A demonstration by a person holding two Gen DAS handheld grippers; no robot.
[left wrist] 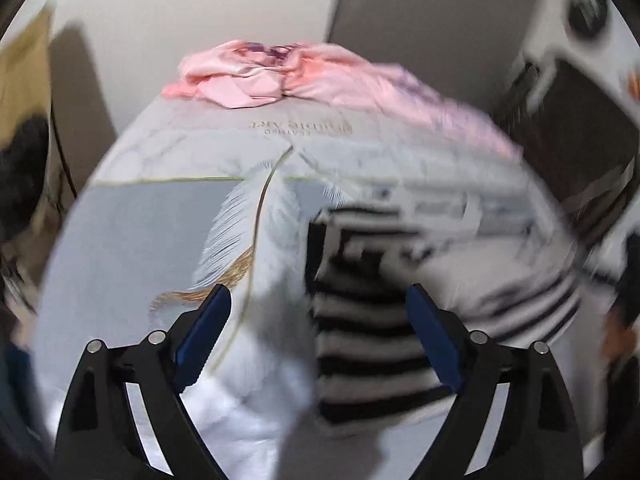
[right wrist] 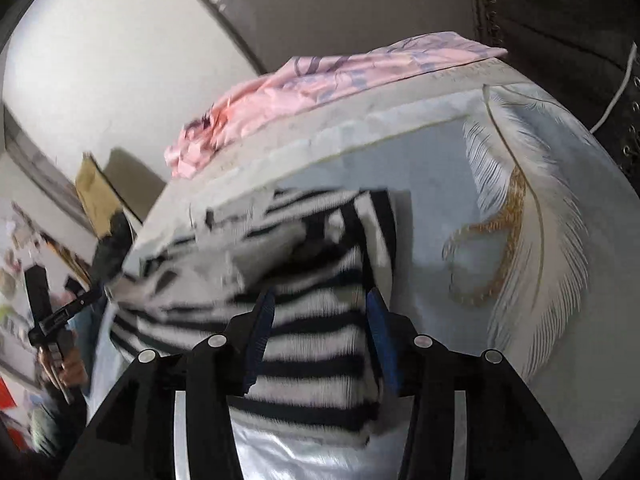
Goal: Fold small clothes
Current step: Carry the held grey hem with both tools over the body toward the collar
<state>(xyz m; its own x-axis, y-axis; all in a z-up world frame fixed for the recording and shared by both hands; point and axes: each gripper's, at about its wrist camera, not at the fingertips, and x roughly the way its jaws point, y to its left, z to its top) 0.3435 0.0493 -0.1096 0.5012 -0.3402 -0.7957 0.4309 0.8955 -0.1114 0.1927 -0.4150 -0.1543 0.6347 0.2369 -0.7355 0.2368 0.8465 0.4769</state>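
Note:
A black-and-white striped garment (left wrist: 360, 320) lies on the bed, partly folded, and its far part is blurred. My left gripper (left wrist: 318, 300) hovers over the garment's left edge, open wide, with nothing held between its blue pads (left wrist: 212, 320). In the right wrist view the striped garment (right wrist: 312, 344) fills the lower middle. My right gripper (right wrist: 320, 304) is just above it, jaws about half apart, and the stripes run flat between and under the fingers (right wrist: 260, 328). At the far left of that view a hand holds the other gripper (right wrist: 48, 320).
The bed cover (left wrist: 120, 240) is grey-white with a large feather print (right wrist: 532, 240). A crumpled pink cloth (left wrist: 280, 76) lies at the far end of the bed. A white wall stands behind, with dark furniture (left wrist: 568, 128) to the right and brown cardboard (right wrist: 96, 192) by the bedside.

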